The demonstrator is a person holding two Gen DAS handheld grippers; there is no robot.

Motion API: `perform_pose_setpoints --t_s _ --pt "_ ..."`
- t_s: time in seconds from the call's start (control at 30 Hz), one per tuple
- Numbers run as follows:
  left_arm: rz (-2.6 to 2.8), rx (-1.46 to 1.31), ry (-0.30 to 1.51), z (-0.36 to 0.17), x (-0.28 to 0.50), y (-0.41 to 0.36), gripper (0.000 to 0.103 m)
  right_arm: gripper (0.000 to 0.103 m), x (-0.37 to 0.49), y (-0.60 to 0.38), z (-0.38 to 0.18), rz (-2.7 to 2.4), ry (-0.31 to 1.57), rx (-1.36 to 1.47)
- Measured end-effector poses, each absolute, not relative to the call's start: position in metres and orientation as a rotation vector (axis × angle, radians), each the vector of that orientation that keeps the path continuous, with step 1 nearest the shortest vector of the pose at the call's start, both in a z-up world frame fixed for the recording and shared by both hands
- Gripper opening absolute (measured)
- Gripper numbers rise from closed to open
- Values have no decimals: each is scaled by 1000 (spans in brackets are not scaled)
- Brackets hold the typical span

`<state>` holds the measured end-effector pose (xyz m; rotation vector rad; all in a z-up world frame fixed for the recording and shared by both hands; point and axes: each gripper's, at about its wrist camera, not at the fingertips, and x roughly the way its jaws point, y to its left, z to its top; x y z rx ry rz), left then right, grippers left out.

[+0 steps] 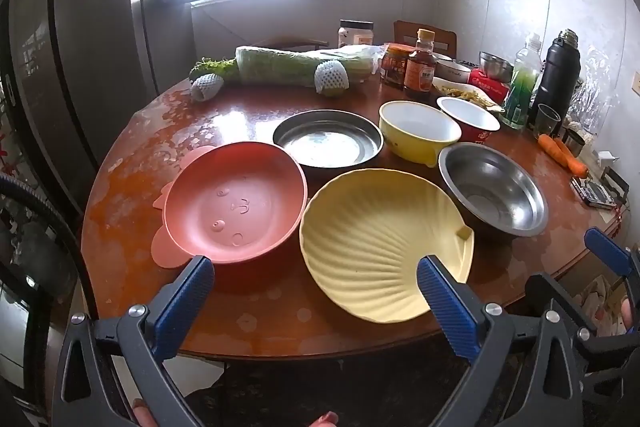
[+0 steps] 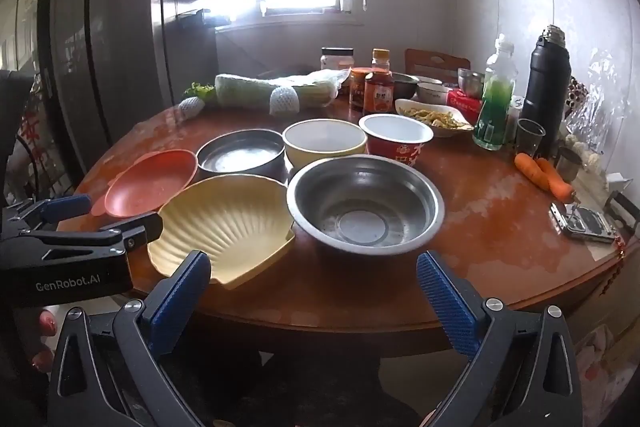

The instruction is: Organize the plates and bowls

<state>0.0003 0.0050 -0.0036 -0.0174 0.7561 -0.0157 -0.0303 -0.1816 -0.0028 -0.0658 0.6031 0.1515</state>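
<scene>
Jaws of both grippers are spread wide and empty — the left gripper point(image 1: 316, 291) is held over the near edge of the bench point(image 1: 132, 195), the right gripper point(image 2: 314, 287) beside it. From left to right are laid a pink plate point(image 1: 236, 201), a shallow steel dish point(image 1: 328, 139), a yellow shell-shaped plate point(image 1: 380, 239), a yellow bowl point(image 1: 418, 131), a red bowl point(image 1: 468, 117) and a steel bowl point(image 1: 494, 187) — the bowls close together.

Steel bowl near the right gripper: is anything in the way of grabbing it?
Nothing visible is. The right gripper is open, short of the table's edge, and the steel bowl sits just beyond it with only bare table between. The shell plate lies to the bowl's left, close against its rim.
</scene>
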Motion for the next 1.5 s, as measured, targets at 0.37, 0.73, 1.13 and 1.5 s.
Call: perform_pose_setpoints --t_s 0.37,0.73,1.13,1.5 --pt "-10 -12 754 0 -1 3 102 103 -29 -181 -4 146 607 -62" --pt "-16 -13 754 1 -2 3 102 103 -30 -180 -6 148 613 -74" --pt "-19 -11 754 1 -2 4 102 103 -31 -176 -6 144 608 -98" --pt "-22 -10 753 0 -3 4 102 103 -30 -175 -7 141 608 -100"
